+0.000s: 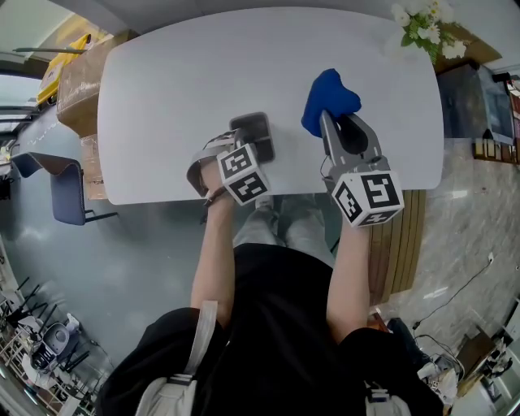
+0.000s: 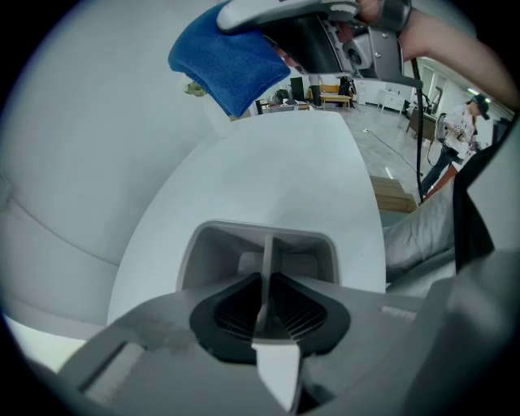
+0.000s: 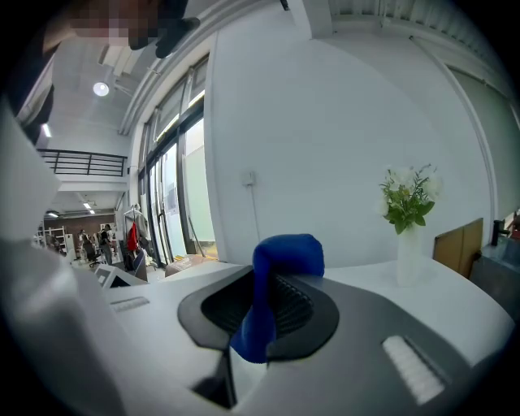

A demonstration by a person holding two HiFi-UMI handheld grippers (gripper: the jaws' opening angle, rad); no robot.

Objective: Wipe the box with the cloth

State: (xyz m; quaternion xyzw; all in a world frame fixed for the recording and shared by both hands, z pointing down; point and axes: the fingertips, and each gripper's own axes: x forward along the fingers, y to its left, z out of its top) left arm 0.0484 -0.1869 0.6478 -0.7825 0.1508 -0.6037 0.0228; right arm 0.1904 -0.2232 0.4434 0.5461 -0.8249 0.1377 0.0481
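Observation:
A small grey box (image 1: 253, 128) lies on the white table (image 1: 187, 73) near its front edge. My left gripper (image 1: 246, 146) is shut on it; in the left gripper view the jaws (image 2: 264, 305) pinch a thin upright wall of the box (image 2: 207, 252), whose open side faces the camera. To the right, the blue cloth (image 1: 329, 97) hangs bunched above the table, with my right gripper (image 1: 331, 120) shut on it. In the right gripper view the cloth (image 3: 284, 256) sticks up from between the jaws (image 3: 258, 317). It also shows in the left gripper view as the cloth (image 2: 229, 67), apart from the box.
A vase of white flowers (image 1: 424, 24) stands at the table's far right corner, and appears as the vase (image 3: 409, 244) ahead of the right gripper. Cardboard boxes (image 1: 80, 81) and a chair (image 1: 67, 193) stand off the table's left end.

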